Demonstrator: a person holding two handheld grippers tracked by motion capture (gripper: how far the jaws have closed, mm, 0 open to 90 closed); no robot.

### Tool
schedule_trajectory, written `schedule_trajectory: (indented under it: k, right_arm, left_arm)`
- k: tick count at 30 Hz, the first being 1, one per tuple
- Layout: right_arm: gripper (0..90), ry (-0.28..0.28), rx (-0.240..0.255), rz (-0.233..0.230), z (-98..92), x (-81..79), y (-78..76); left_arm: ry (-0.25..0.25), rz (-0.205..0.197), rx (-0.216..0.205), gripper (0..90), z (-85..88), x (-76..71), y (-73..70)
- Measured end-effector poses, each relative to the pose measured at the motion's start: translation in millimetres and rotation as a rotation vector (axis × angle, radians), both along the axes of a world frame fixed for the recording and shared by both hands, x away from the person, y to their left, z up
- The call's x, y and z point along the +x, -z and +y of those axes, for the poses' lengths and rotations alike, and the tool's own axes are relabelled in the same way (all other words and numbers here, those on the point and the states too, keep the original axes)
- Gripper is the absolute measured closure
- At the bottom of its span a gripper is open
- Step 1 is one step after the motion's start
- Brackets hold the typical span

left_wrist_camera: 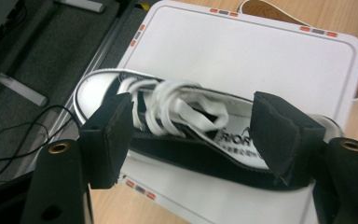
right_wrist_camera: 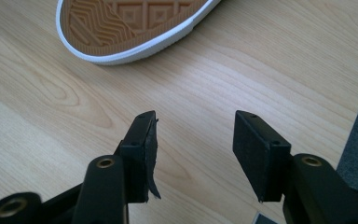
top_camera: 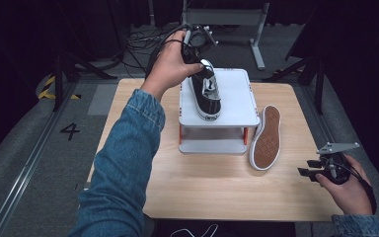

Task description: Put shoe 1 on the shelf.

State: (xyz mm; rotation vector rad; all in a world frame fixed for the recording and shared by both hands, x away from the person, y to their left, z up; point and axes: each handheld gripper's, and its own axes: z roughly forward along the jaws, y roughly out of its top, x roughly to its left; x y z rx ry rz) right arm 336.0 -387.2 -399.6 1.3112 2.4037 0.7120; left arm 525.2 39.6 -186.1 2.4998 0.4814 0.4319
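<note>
Left gripper (left_wrist_camera: 191, 135): held in the left hand (top_camera: 170, 66) at the far side of the stand, above the black shoe; jaws spread wide, one at each side of the shoe's upper, pads clear of it, nothing pinched

Black shoe (top_camera: 206, 91): upright on the top shelf of the white stand (top_camera: 237, 94), on its left half; sole down, toe toward the person in the high view; white laces (left_wrist_camera: 177, 105) loose across the tongue; white printed insole visible in the left gripper view

White stand: two shelves with short red posts between them, at the far middle of the table (top_camera: 202, 182); right half of the top shelf bare

Second shoe (top_camera: 266, 138): on the table just right of the stand, tipped on its side against it, brown patterned sole with white rim facing up and right; toe end of that sole at the top of the right gripper view (right_wrist_camera: 130, 28)

Right gripper (right_wrist_camera: 195, 140): held low in the right hand (top_camera: 348, 190) at the table's near right edge, well apart from the second shoe; jaws parted over bare wood, nothing between them

Sleeve (top_camera: 123, 168): blue denim on the left forearm, stretched from the near edge toward the stand
</note>
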Motion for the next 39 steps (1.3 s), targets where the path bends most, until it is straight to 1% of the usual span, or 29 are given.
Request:
schedule_trajectory:
  k: [2,3,4,5,6,7,8,9,11,12,13,15,16,17,19,21,23,25,27,28,29,32,33,34,35,36,37,38,39]
  right_arm:
    - [50.2,-0.006,0.004,-0.008,5.0,5.7,1.5]
    - [50.4,-0.005,0.0,-0.014,6.0,7.2,1.1]
    - [50.5,-0.005,0.003,-0.021,6.7,8.4,1.1]
    - [50.8,-0.004,0.007,-0.03,8.3,9.7,0.8]
    - [50.8,-0.004,0.007,-0.03,8.3,9.7,0.8]
    - [51.3,-0.009,0.016,-0.034,10.0,11.2,-0.1]
    - [51.7,-0.016,0.041,-0.043,11.9,14.2,-1.9]
    - [51.7,-0.019,0.049,-0.046,12.6,15.7,-3.3]
    - [51.7,-0.021,0.057,-0.048,13.7,18.4,-5.7]
    - [51.7,-0.021,0.057,-0.048,13.7,18.4,-5.7]
    - [51.7,-0.024,0.061,-0.054,13.7,21.0,-8.8]
    - [51.7,-0.023,0.067,-0.054,13.5,21.8,-9.9]
    - [51.6,-0.022,0.075,-0.056,13.4,22.3,-10.4]
    - [51.5,-0.025,0.08,-0.059,12.8,23.3,-11.5]
    - [51.4,-0.022,0.09,-0.06,12.2,24.3,-12.2]
    - [50.8,-0.021,0.104,-0.056,11.1,25.9,-12.5]
    - [50.7,-0.022,0.132,-0.071,10.4,26.1,-12.1]
    - [50.5,-0.018,0.163,-0.102,9.5,26.3,-12.5]
    - [50.2,-0.019,0.164,-0.103,9.4,26.7,-13.5]
    - [50.0,-0.023,0.156,-0.103,9.8,28.1,-15.9]
    - [49.8,-0.025,0.154,-0.105,10.4,29.1,-16.8]
    - [50.0,-0.029,0.123,-0.106,13.1,31.7,-20.8]
    - [50.0,-0.029,0.123,-0.106,13.1,31.7,-20.8]
    - [50.3,-0.028,0.118,-0.105,14.4,32.9,-21.7]
    - [52.9,-0.03,0.121,-0.103,16.8,34.6,-22.2]
    - [53.6,-0.038,0.13,-0.084,20.4,36.1,-22.1]
    - [53.6,-0.038,0.13,-0.084,20.4,36.1,-22.1]
    - [53.6,-0.041,0.13,-0.079,21.9,36.5,-22.2]
    - [53.6,-0.048,0.121,-0.074,24.9,37.8,-22.7]
  left_arm:
    - [-0.027,0.002,-0.008,29.0,8.8,-10.0,-0.1]
    - [-0.046,-0.004,-0.018,29.0,16.9,-19.4,1.6]
    - [-0.058,0.003,-0.02,29.0,21.5,-24.7,3.0]
    - [-0.058,0.003,-0.02,28.9,21.5,-24.7,3.0]
    - [-0.063,0.002,-0.02,28.9,26.9,-30.6,5.6]
    - [-0.069,0.009,-0.027,27.9,30.9,-35.7,8.3]
    - [-0.078,0.022,-0.034,27.8,34.8,-40.2,11.3]
    - [-0.089,0.038,-0.041,27.5,41.4,-48.3,17.1]
    - [-0.075,0.043,-0.037,27.0,47.9,-57.2,22.6]
    - [-0.075,0.043,-0.037,26.7,47.9,-57.2,22.6]
    - [-0.078,0.04,-0.045,26.9,55.0,-65.7,29.0]
    - [-0.085,0.037,-0.043,26.7,57.7,-67.8,30.8]
    - [-0.11,0.035,-0.043,26.7,63.4,-71.8,34.4]
    - [-0.12,0.041,-0.048,26.3,66.2,-73.3,36.3]
    - [-0.139,0.062,-0.072,26.2,73.6,-76.8,40.7]
    - [-0.147,0.066,-0.092,26.3,79.9,-79.9,44.4]
    - [-0.162,0.08,-0.097,26.3,86.2,-85.2,49.5]
    - [-0.162,0.09,-0.108,26.3,89.6,-87.9,51.8]
    - [-0.163,0.108,-0.141,26.3,95.9,-93.0,56.5]
    - [-0.165,0.109,-0.153,26.3,99.4,-95.6,59.4]
    - [-0.181,0.119,-0.172,26.3,105.0,-100.0,66.2]
    - [-0.219,0.12,-0.17,26.4,112.9,-106.8,80.9]
    - [-0.219,0.12,-0.17,26.3,112.9,-106.8,80.9]
    - [-0.248,0.116,-0.179,26.3,117.5,-111.2,88.8]
    - [-0.263,0.115,-0.188,26.4,119.9,-113.5,92.7]
    - [-0.273,0.119,-0.227,26.4,125.7,-117.8,102.0]
    - [-0.273,0.119,-0.227,26.7,125.7,-117.8,102.0]
    - [-0.268,0.152,-0.257,26.7,128.0,-117.7,109.3]
    - [-0.263,0.17,-0.24,28.4,127.3,-115.6,111.4]
